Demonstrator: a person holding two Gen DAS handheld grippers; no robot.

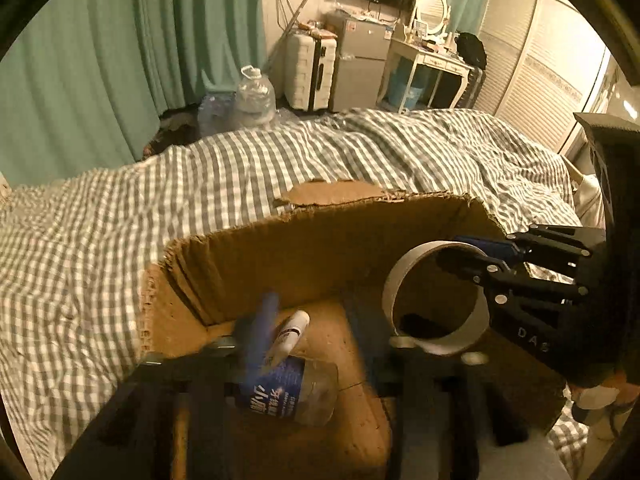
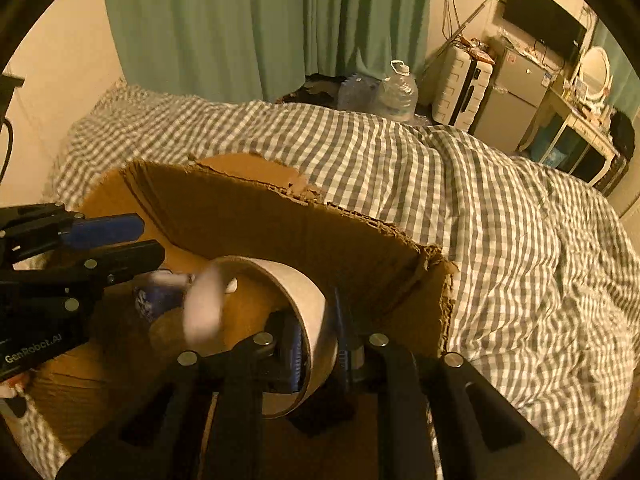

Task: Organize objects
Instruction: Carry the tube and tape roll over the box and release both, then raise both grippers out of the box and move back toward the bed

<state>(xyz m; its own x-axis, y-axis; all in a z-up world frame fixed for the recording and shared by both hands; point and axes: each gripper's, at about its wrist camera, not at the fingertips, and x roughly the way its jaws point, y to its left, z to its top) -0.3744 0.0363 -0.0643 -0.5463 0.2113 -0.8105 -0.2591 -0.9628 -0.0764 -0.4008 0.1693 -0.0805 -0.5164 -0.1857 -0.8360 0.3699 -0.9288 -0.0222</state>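
An open cardboard box (image 1: 300,248) (image 2: 280,220) with torn edges sits on the bed. On its floor lie a clear bottle with a blue label (image 1: 292,392) and a white tube (image 1: 292,328). My left gripper (image 1: 310,312) (image 2: 150,238) hangs open over them, and its blue pad is blurred beside the tube. A white tape roll (image 1: 436,300) (image 2: 308,296) stands on edge in the box's right part. My right gripper (image 1: 452,252) (image 2: 316,320) is shut on the roll's wall, one finger inside the ring and one outside.
The box rests on a grey-and-white checked bedcover (image 1: 280,160) (image 2: 500,240) that spreads all around it. Beyond the bed stand water jugs (image 1: 254,96), a white suitcase (image 1: 310,68), a small fridge (image 1: 360,64), a dressing table (image 1: 428,68) and green curtains (image 2: 240,24).
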